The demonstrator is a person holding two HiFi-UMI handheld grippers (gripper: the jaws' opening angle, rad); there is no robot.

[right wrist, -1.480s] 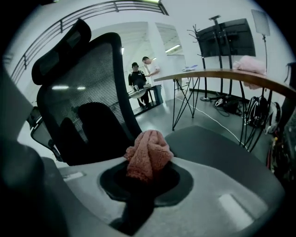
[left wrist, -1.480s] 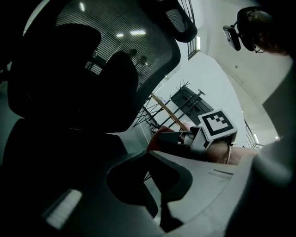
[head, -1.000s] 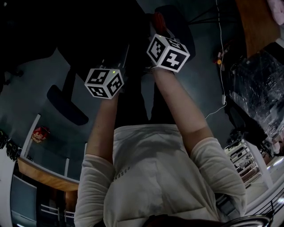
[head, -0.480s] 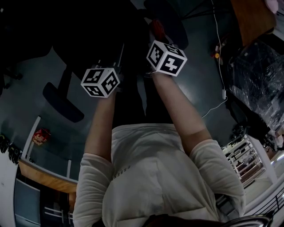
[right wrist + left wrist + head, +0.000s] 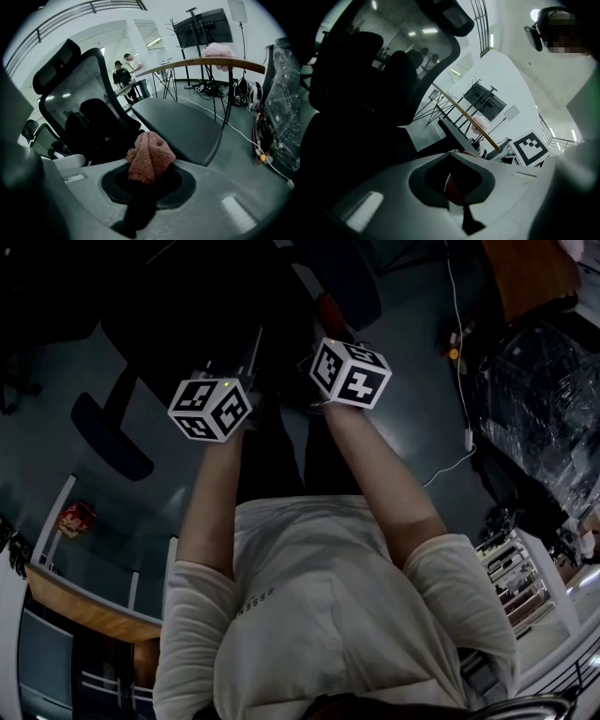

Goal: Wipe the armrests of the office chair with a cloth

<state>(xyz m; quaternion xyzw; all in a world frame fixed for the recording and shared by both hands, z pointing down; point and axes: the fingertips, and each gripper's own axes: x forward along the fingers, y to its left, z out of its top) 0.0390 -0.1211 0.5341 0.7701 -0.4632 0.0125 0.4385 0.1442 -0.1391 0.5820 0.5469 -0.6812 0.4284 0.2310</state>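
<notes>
The person holds both grippers out over the dark office chair [image 5: 79,93]. The right gripper [image 5: 140,201] has its jaws pinching a bunched pink cloth [image 5: 150,157], which sits low in the centre of the right gripper view. Just behind the cloth, right of centre, lies the broad dark armrest [image 5: 183,126]; I cannot tell whether the cloth touches it. The left gripper [image 5: 465,213] has its jaws pressed together, with a red sliver showing in the hollow behind them that I cannot identify. In the head view the other armrest [image 5: 112,437] lies at the left of the frame, apart from both grippers.
</notes>
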